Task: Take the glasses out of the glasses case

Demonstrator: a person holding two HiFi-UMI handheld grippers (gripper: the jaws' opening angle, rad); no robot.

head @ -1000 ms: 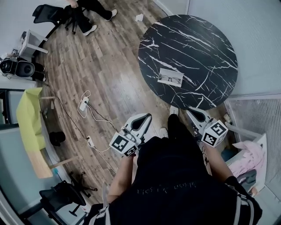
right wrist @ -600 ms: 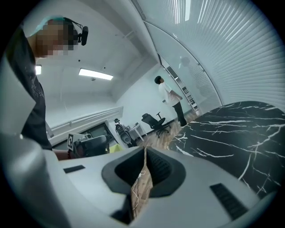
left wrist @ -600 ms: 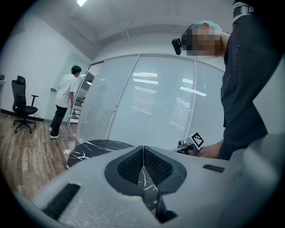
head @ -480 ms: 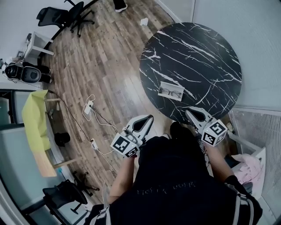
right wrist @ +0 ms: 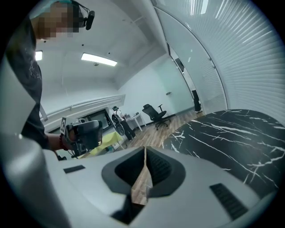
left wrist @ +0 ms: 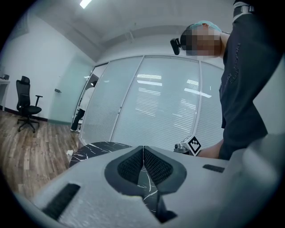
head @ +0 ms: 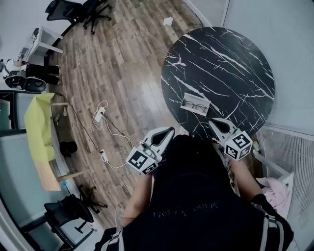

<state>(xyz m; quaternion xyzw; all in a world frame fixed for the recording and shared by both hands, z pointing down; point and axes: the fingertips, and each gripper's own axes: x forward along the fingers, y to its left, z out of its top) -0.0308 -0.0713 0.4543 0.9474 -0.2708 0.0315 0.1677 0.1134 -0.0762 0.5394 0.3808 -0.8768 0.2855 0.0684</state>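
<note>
On the round black marble table (head: 230,59), near its front edge, lies a pale open glasses case (head: 195,106) with dark-rimmed glasses (head: 196,105) on it. My left gripper (head: 169,130) hangs over the floor just left of the table's edge, jaws shut and empty. To the right, my right gripper (head: 213,121) is at the table's front rim, just below the case, also shut on nothing. In the left gripper view the fingertips (left wrist: 143,149) meet, with the table (left wrist: 95,148) beyond. The right gripper view shows closed tips (right wrist: 144,150) and the tabletop (right wrist: 231,131).
Wooden floor (head: 122,73) spreads to the left, with cables and a power strip (head: 99,115) lying on it. Office chairs (head: 68,10) stand at the far back. A yellow-green panel (head: 38,127) is at the left. A glass wall and blinds (head: 294,152) close off the right side.
The person has stepped toward the table. Both grippers have come closer to its front edge, the right one now reaching the rim. Jaws stayed shut.
</note>
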